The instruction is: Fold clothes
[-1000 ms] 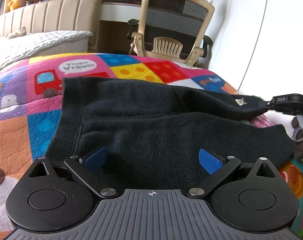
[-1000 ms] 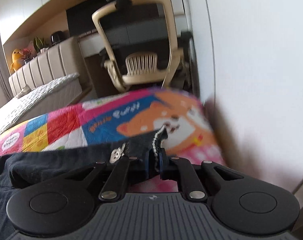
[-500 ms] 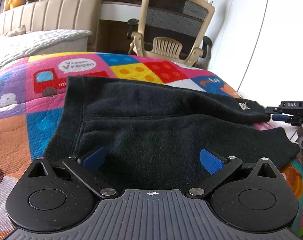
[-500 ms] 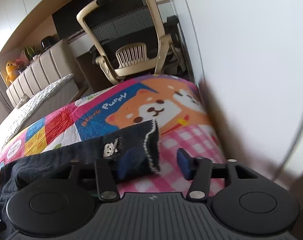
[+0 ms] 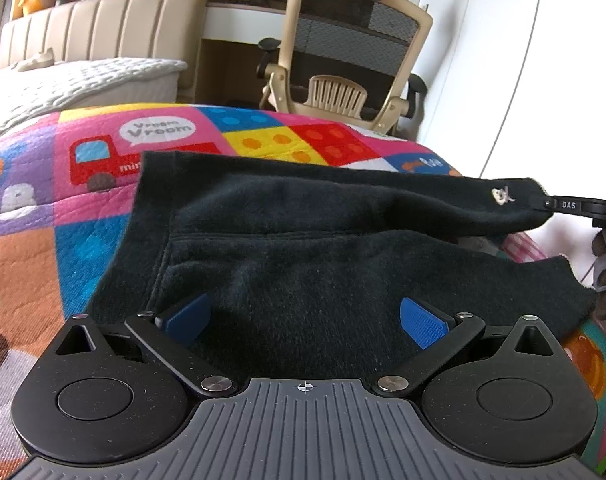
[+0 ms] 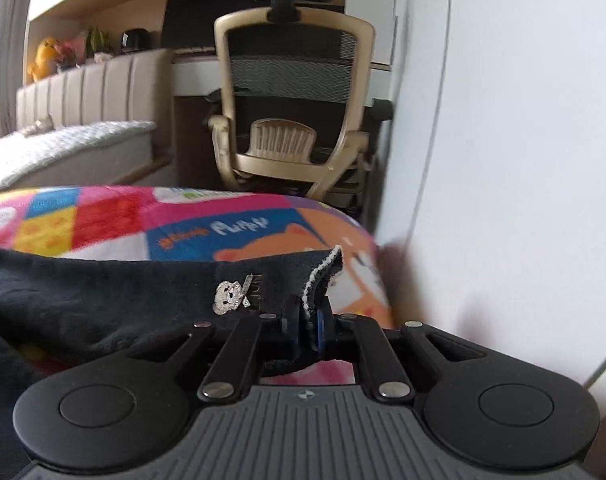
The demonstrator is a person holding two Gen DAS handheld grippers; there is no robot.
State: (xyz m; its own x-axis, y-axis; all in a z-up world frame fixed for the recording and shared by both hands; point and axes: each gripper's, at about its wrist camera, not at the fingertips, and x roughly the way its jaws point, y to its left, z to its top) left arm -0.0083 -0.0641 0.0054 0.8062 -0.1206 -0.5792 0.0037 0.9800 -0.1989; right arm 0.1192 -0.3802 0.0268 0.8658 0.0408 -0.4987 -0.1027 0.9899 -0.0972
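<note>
We found the black garment lying spread on the patterned quilt, folding barely begun. Our right gripper had clamped its cuff; our left gripper hung agape directly over the body, holding nothing.

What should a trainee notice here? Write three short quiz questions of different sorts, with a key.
1. True or false: the left gripper is shut on the garment.
2. Which holds the garment's edge near the small logo? A) left gripper B) right gripper C) neither
3. Fill in: the garment lies on a colourful ____.

Key: 1. False: its jaws stand wide open over the cloth. 2. B. 3. Quilt.
</note>
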